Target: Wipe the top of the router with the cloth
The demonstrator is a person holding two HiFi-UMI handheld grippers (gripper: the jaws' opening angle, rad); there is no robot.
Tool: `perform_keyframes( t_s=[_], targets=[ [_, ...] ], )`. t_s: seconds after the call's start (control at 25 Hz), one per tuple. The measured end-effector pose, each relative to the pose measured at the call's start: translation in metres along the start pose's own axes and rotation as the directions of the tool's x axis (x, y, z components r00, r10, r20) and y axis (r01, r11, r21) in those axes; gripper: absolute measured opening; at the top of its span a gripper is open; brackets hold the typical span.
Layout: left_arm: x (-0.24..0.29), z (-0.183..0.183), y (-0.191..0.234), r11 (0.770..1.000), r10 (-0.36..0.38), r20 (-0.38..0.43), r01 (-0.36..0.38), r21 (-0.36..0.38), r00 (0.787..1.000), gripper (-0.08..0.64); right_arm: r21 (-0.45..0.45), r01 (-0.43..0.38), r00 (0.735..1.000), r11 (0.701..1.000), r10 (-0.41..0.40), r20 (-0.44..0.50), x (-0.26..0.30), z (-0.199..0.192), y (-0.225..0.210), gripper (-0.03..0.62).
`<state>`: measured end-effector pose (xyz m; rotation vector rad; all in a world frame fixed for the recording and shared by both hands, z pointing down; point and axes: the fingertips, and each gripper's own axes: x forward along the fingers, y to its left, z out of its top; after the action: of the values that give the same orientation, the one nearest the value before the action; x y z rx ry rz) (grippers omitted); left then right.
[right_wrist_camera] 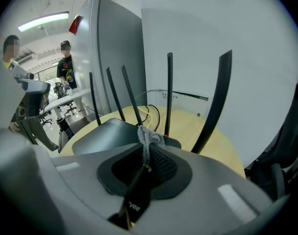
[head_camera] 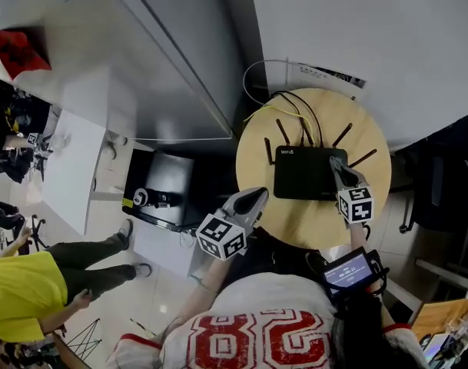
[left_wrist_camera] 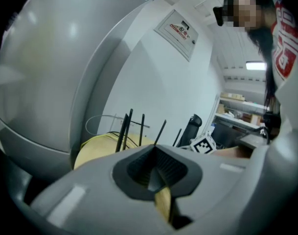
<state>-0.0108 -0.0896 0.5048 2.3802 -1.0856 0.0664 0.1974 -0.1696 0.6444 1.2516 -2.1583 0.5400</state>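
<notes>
A person in a yellow top (head_camera: 22,294) stands at the far left of the head view, at 8 o'clock from the picture's centre. To the right of them, a black box (head_camera: 160,191) sits on the floor.

Next comes the left gripper (head_camera: 257,197), held at the 8 o'clock edge of a round wooden table (head_camera: 310,225). It points toward 2 o'clock. In the left gripper view its jaws (left_wrist_camera: 157,173) are pressed together with nothing between them. Beyond them the table (left_wrist_camera: 97,148) shows yellow.

The router (head_camera: 307,174), a flat black box, lies at about the middle of the table. Its long axis runs from 9 o'clock to 3 o'clock. Its front edge faces the wearer at 6 o'clock. Thin black antennas (head_camera: 283,131) rise along the far edge and at both short ends, splaying outward. Black and yellow cables (head_camera: 295,114) leave the back toward 12 o'clock. White print sits at the top's 10 o'clock corner.

The right gripper (head_camera: 337,166) is over the router's right end, at 3 o'clock on the router, pointing toward 11 o'clock. In the right gripper view its jaws (right_wrist_camera: 146,153) pinch a bunched grey cloth (right_wrist_camera: 149,136), which sticks out past the tips. Just beyond the cloth is the router's dark top (right_wrist_camera: 104,133). Whether the cloth touches it cannot be told. The antennas (right_wrist_camera: 169,92) stand up behind.

A small lit screen (head_camera: 349,270) sits on the wearer's right forearm, at 5 o'clock from the table.
</notes>
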Motion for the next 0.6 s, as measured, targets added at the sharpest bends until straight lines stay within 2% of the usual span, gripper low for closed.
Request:
perform_keyframes(
  t_s=[0.28,0.6],
  targets=[
    [-0.019,0.003,0.019,0.997,0.082,0.019,-0.081,-0.019,0.996,0.000,-0.037,0.036,0.999,0.999,-0.037,-0.031,0.028,0.011,-0.021,0.035],
    [-0.010,0.004,0.017,0.998,0.053,0.009,-0.053,-0.019,0.999,0.000,-0.042,0.019,0.998,0.999,-0.021,-0.054,0.014,-0.006,-0.013,0.035]
  ],
)
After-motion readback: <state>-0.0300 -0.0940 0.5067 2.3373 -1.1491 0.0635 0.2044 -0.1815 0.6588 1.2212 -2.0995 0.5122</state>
